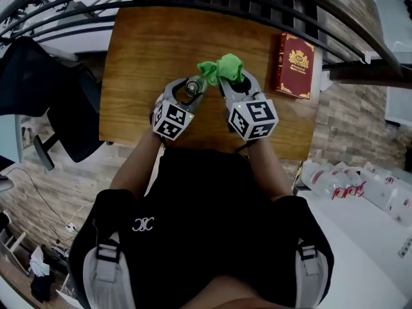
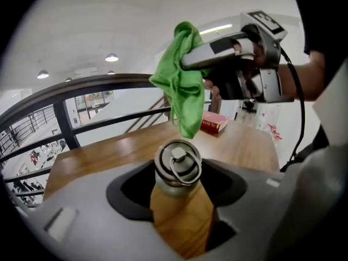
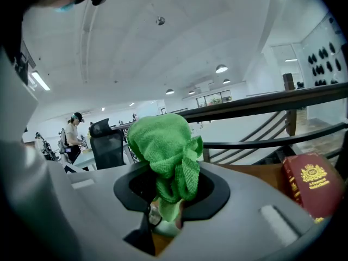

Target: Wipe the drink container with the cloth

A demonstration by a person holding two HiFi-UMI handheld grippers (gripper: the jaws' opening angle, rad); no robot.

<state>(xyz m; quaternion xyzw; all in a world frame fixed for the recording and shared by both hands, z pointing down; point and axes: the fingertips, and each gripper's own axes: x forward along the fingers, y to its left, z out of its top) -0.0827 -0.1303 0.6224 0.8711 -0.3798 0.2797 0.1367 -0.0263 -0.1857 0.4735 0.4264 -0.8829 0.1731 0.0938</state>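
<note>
A metal drink bottle [image 1: 192,90] with a ring-handled cap stands between the jaws of my left gripper [image 1: 191,84] near the middle of the wooden table [image 1: 148,50]. In the left gripper view the bottle [image 2: 177,167] fills the gap, its sides against both inner faces. My right gripper [image 1: 233,77] is shut on a bunched green cloth [image 1: 222,67], held just right of and above the bottle's cap. The cloth [image 2: 182,91] hangs over the cap without touching it. In the right gripper view the cloth [image 3: 166,151] covers the jaws and a bit of the bottle [image 3: 157,222] shows beneath.
A red book [image 1: 295,65] lies at the table's right side. A dark metal railing [image 1: 257,5] runs behind the table's far edge. A black office chair [image 1: 45,102] stands to the left, and wrapped packs [image 1: 347,185] lie on a white surface to the right.
</note>
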